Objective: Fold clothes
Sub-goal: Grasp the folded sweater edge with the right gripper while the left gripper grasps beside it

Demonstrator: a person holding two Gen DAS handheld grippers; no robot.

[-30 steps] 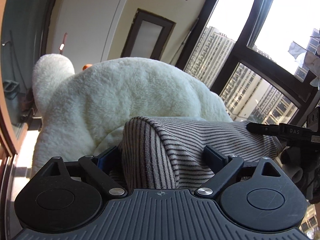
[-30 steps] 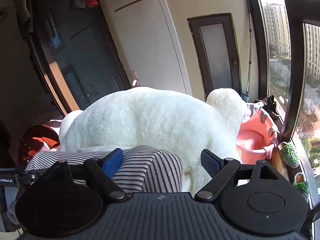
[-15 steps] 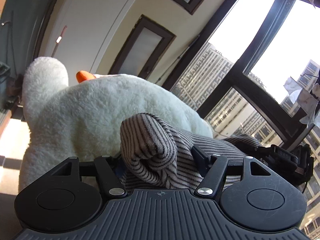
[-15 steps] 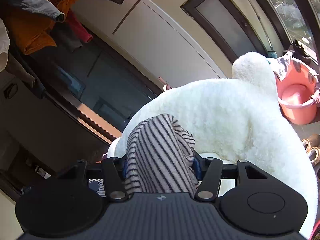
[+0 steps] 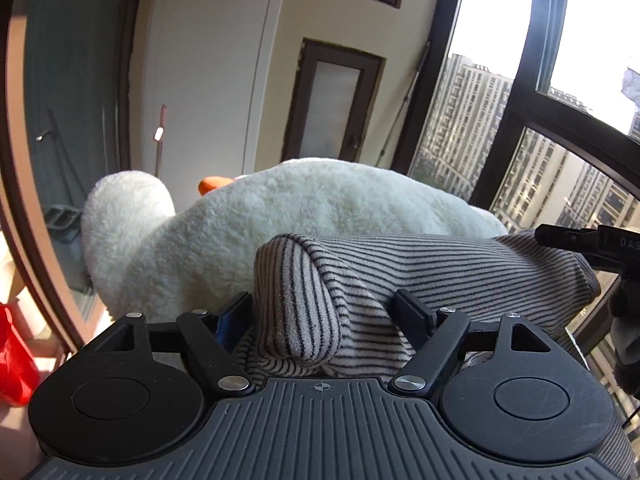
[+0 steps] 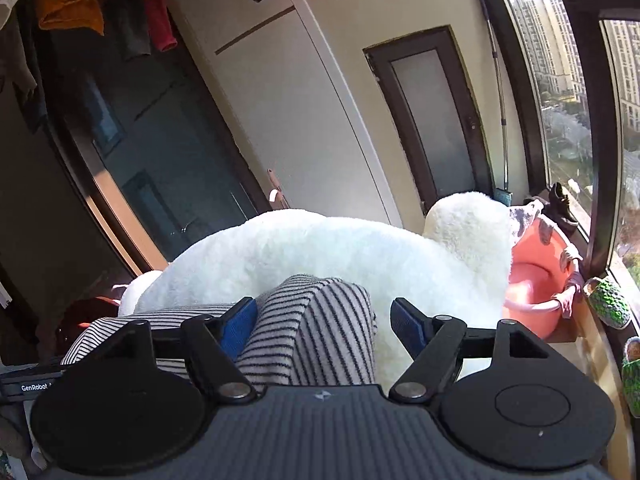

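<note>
**Striped garment stretched between 2 spread grippers over a white plush**

In the left wrist view, the left gripper is seen with its 2 fingers spread wide. A bunched fold of the striped garment is lodged between them; the cloth fills most of the gap and lies against both pads, yet the fingers are not pressed together on it. From that fold the garment runs out to the right, where part of the right gripper is seen at the frame's edge, level with the cloth's far end.

In the right wrist view, the right gripper is likewise shown with fingers spread. The striped garment is heaped against the blue pad of the left-hand finger, while a clear gap is left between the cloth and the other finger. The cloth is continued to the left, toward a black bar of the left gripper low at the frame's edge.

Behind the garment, and just beside it in both views, a large white plush toy is seen, with an orange tip showing above its back. Whether the garment is resting on the plush cannot be told. To the plush's right in the right wrist view, a pink basin is set near the window. Clothes are hung at the upper left.
</note>
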